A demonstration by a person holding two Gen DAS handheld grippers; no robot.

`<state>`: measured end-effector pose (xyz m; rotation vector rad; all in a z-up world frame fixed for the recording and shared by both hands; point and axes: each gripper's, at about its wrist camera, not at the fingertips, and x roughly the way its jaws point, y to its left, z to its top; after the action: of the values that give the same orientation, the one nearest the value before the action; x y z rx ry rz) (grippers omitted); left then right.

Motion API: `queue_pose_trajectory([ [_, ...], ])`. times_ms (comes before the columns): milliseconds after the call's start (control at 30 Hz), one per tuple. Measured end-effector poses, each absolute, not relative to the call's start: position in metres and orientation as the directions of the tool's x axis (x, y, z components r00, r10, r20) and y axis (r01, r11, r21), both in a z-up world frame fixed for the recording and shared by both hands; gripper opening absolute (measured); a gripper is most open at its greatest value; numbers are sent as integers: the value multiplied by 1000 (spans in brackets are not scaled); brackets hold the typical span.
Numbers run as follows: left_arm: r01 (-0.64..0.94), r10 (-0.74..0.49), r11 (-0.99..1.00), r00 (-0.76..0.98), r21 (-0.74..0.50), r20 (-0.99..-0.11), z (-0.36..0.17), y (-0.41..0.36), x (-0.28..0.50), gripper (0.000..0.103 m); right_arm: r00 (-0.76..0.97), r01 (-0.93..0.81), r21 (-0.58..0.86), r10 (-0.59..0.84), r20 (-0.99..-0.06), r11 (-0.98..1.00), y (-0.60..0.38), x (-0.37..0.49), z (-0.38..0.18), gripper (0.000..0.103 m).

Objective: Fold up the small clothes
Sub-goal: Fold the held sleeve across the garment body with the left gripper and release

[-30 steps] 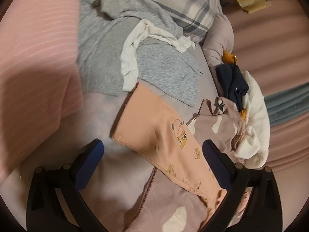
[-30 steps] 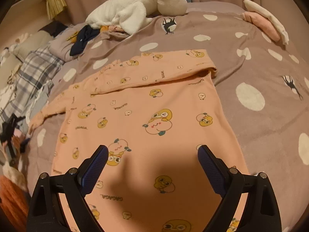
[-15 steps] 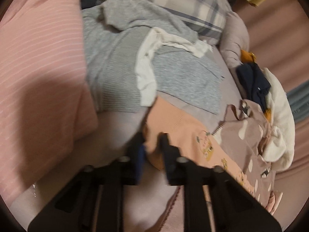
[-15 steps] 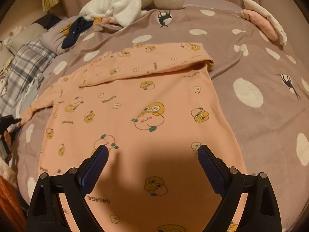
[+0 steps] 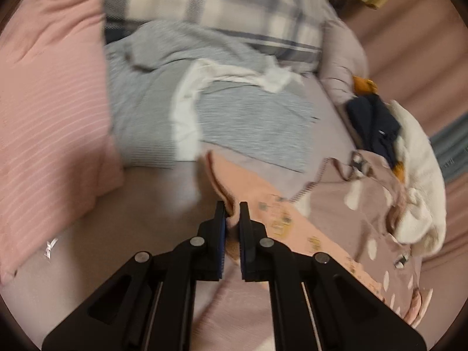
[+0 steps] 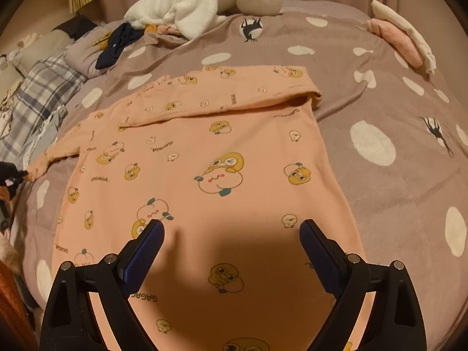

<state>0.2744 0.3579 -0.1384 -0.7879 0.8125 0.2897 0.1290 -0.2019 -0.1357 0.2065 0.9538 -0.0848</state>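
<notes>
A small peach shirt (image 6: 204, 161) with cartoon prints lies flat on the dotted mauve blanket (image 6: 380, 93). Its far sleeve is folded across the top. Its other sleeve (image 5: 263, 201) stretches out to the left. My left gripper (image 5: 232, 207) is shut on the cuff end of that sleeve and lifts it a little off the bed. It shows small at the left edge of the right wrist view (image 6: 11, 175). My right gripper (image 6: 231, 234) is open and empty, hovering over the shirt's lower part.
A grey garment (image 5: 234, 117) with a white cloth (image 5: 187, 117) lies beyond the sleeve. A pink striped pillow (image 5: 49, 117) is at left, a plaid pillow (image 5: 222, 8) behind. A white plush (image 6: 204, 3), a navy item (image 6: 117, 44) and folded pink and white clothes (image 6: 403, 41) lie at the far side.
My left gripper moved onto the sleeve's cuff, closed on it and has lifted it slightly. My right gripper stayed open and drifted a little over the shirt.
</notes>
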Motion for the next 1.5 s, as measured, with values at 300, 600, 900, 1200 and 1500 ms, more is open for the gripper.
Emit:
queue_pose_trajectory([
  [300, -402, -81, 772, 706, -492, -703, -97, 285, 291, 7, 643, 153, 87, -33, -765, 984, -213, 113, -119, 93],
  [600, -230, -158, 863, 723, -451, -672, -58, 167, 312, 7, 672, 172, 143, -10, -740, 975, -238, 104, -114, 93],
  [900, -96, -294, 876, 669, -472, -683, -63, 43, 328, 7, 680, 230, 267, 42, -732, 936, -271, 87, -124, 93],
  [1200, -20, -398, 861, 597, -508, -697, -84, -66, 326, 7, 697, 258, 315, 50, -715, 914, -300, 74, -126, 93],
  [1500, 34, -439, 862, 550, -506, -711, -109, -151, 318, 7, 730, 195, 315, 77, -679, 929, -314, 68, -132, 93],
])
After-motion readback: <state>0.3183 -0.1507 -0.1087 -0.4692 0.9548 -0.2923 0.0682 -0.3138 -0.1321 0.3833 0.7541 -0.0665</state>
